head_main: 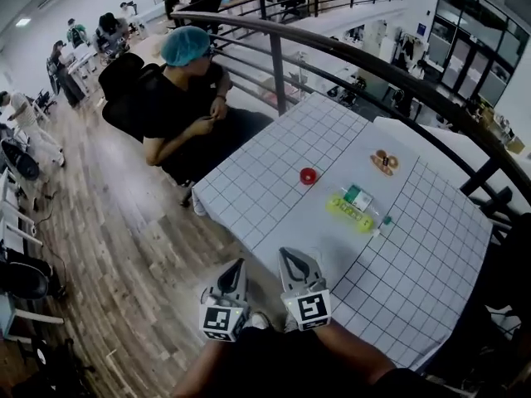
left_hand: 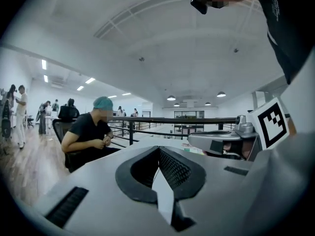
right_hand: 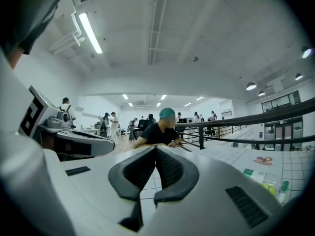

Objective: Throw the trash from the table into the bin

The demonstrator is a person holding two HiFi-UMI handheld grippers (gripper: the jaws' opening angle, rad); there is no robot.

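A white grid-cloth table (head_main: 415, 280) carries a small red round item (head_main: 308, 175), a yellow-green plastic bottle (head_main: 350, 208) lying on its side with a teal cap (head_main: 386, 220) beside it, and a brown-orange snack wrapper (head_main: 384, 162). My left gripper (head_main: 240, 263) and right gripper (head_main: 284, 252) hover side by side at the table's near corner. Both are shut and hold nothing. In the left gripper view the jaws (left_hand: 158, 147) meet tip to tip. It is the same in the right gripper view (right_hand: 155, 147), where the bottle (right_hand: 263, 179) and wrapper (right_hand: 264, 160) lie far right. No bin shows.
A seated person (head_main: 187, 81) in black with a teal hair cap sits by the table's far left corner. A dark curved railing (head_main: 348, 52) runs behind the table. Wooden floor (head_main: 124, 222) lies to the left, with office chairs (head_main: 25, 276) and more people further off.
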